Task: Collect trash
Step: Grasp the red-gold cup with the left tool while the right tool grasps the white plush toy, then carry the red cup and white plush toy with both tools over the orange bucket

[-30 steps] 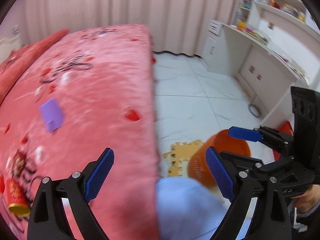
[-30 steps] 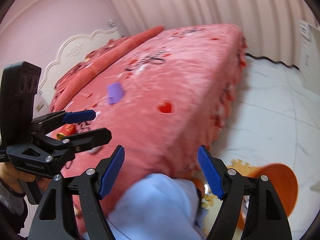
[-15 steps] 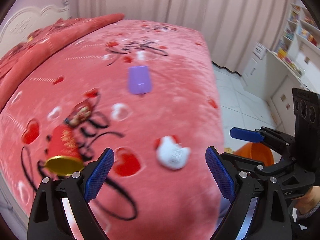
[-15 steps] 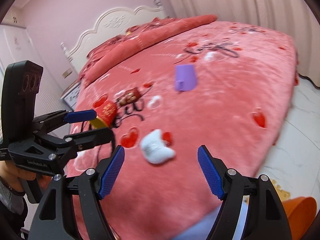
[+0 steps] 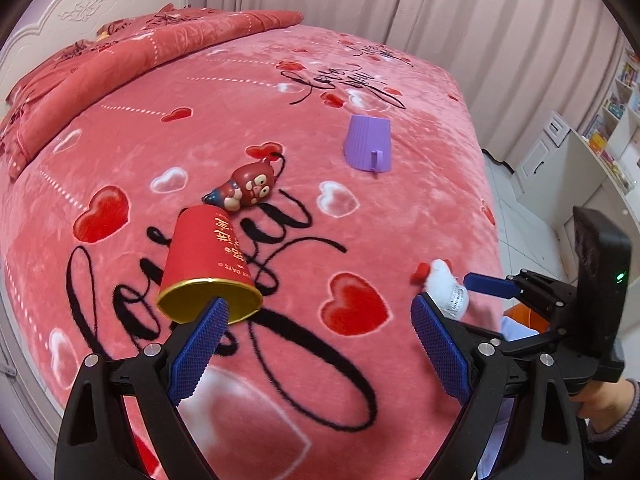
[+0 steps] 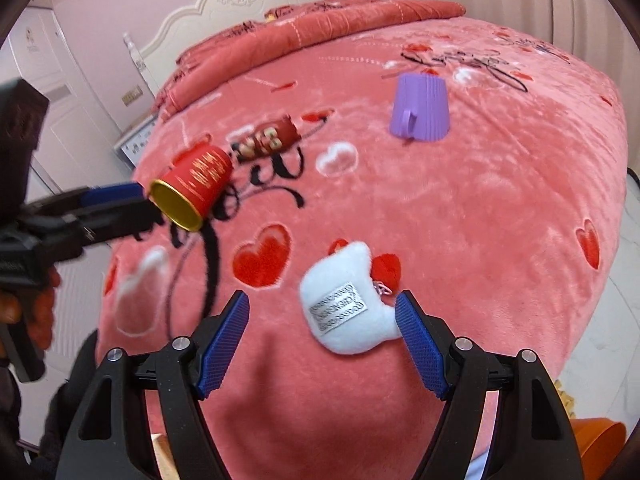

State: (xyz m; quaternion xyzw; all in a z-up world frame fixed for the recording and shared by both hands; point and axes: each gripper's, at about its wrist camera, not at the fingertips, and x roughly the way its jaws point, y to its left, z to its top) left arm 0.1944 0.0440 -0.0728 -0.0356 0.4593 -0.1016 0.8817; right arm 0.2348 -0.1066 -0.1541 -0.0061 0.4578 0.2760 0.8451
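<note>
Left wrist view: your left gripper (image 5: 316, 344) gapes wide, empty, behind the red can (image 5: 208, 268) near the bed's (image 5: 420, 208) near edge.
Right gripper (image 6: 322, 344): yours is wide, empty, white plush (image 6: 348, 312) just ahead.

Both wrist views look steeply down, close over the bed (image 5: 400, 208); they share its red cup (image 6: 196, 184) and purple cup (image 5: 368, 142).

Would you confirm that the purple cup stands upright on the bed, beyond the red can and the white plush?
Not quite: the purple cup lies on its side, handle up, as the left wrist view shows. It is indeed on the bed, beyond the red can and the white plush.
</note>
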